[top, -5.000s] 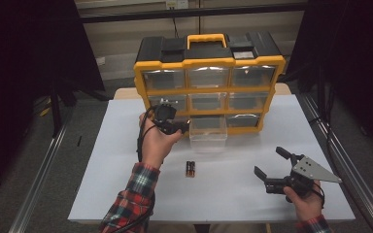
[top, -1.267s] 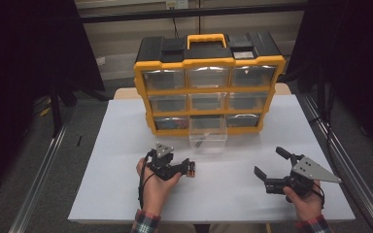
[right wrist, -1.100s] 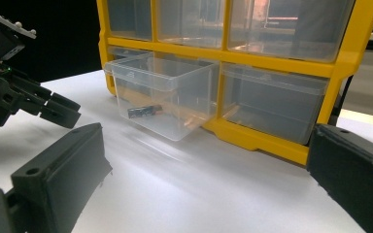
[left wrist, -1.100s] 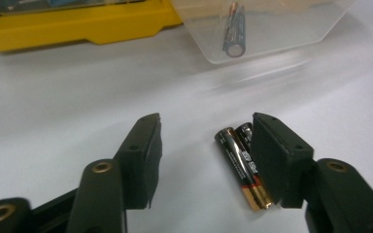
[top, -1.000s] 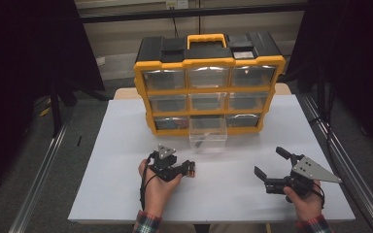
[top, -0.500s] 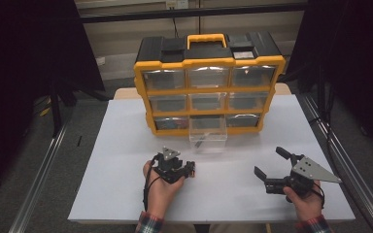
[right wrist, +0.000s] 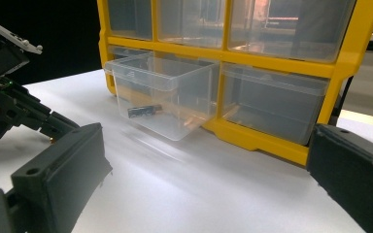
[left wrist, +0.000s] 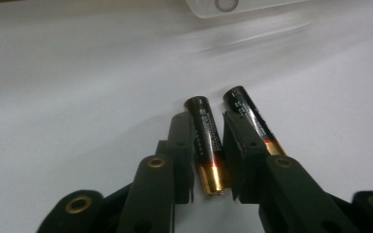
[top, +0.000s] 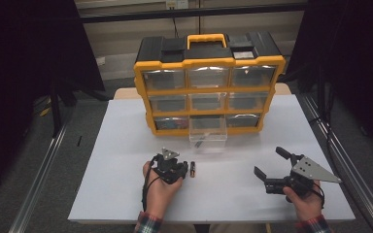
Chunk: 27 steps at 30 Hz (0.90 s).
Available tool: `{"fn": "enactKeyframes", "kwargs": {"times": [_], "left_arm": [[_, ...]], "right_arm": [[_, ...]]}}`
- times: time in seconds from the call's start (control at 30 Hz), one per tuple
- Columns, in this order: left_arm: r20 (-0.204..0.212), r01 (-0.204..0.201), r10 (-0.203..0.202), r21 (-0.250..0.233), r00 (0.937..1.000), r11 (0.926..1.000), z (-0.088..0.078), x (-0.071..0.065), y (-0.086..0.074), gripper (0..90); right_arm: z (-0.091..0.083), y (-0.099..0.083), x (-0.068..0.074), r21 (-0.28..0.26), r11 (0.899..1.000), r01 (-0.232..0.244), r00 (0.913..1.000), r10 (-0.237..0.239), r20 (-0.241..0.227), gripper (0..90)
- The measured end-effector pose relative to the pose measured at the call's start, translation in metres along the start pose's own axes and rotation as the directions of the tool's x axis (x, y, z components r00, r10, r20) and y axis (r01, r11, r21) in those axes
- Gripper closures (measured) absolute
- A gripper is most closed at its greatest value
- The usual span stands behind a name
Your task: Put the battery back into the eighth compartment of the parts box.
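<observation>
Down from the organizer's open drawer [top: 208, 137], the left hand-held gripper [left wrist: 208, 160] is now narrowing its jaws around one battery [left wrist: 205, 141] lying on the table [top: 126, 145]; the right hand-held gripper [top: 267, 167] is waiting wide open, clear of the pick.

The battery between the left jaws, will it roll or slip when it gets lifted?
The battery is a smooth round cylinder lying flat, so it would probably roll if nudged sideways. Its glossy casing may slip in a weak pinch. It looks rigid, and the left gripper's jaws, just closing, flank it lengthwise.
</observation>
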<state>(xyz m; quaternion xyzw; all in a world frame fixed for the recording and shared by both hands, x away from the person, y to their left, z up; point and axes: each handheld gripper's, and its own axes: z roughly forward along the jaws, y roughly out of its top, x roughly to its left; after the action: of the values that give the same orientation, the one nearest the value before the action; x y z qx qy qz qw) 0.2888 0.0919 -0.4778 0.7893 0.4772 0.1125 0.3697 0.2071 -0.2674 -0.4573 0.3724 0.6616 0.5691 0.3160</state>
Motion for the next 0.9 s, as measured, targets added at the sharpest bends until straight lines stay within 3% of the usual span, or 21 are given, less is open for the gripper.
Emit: {"fn": "enactKeyframes", "kwargs": {"times": [0.13, 0.37, 0.53, 0.6, 0.7, 0.9], "left_arm": [[-0.003, -0.016, 0.016, 0.017, 0.9999, 0.9997, -0.001, 0.002, 0.002, 77.1], [-0.005, -0.009, 0.009, 0.02, 0.9999, 0.9998, 0.0, 0.006, 0.005, 77.2], [-0.048, -0.021, 0.021, 0.019, 0.9986, 0.9996, -0.001, 0.012, 0.006, 77.1], [-0.044, -0.014, 0.015, 0.019, 0.9989, 0.9997, -0.001, 0.014, 0.006, 77.0], [-0.055, -0.039, 0.04, 0.019, 0.9977, 0.999, -0.001, 0.012, 0.004, 76.6], [-0.05, -0.023, 0.024, 0.02, 0.9985, 0.9995, -0.001, 0.013, 0.004, 77.0]], "right_arm": [[0.0, 0.0, 0.0, 0.001, 1.0, 0.0, 1.0, 0.0, 0.0, 0.3], [0.0, 0.0, 0.0, -0.002, 1.0, -0.002, 1.0, 0.002, -0.003, 0.3], [0.0, 0.0, 0.0, -0.001, 1.0, -0.003, 1.0, 0.003, -0.003, 0.4], [0.0, 0.0, 0.0, -0.001, 1.0, -0.001, 1.0, 0.001, -0.003, 0.4], [0.0, 0.0, 0.0, 0.001, 1.0, -0.001, 1.0, 0.001, -0.002, 0.4], [0.0, 0.0, 0.0, 0.001, 1.0, 0.0, 1.0, 0.0, -0.002, 0.4]]}}
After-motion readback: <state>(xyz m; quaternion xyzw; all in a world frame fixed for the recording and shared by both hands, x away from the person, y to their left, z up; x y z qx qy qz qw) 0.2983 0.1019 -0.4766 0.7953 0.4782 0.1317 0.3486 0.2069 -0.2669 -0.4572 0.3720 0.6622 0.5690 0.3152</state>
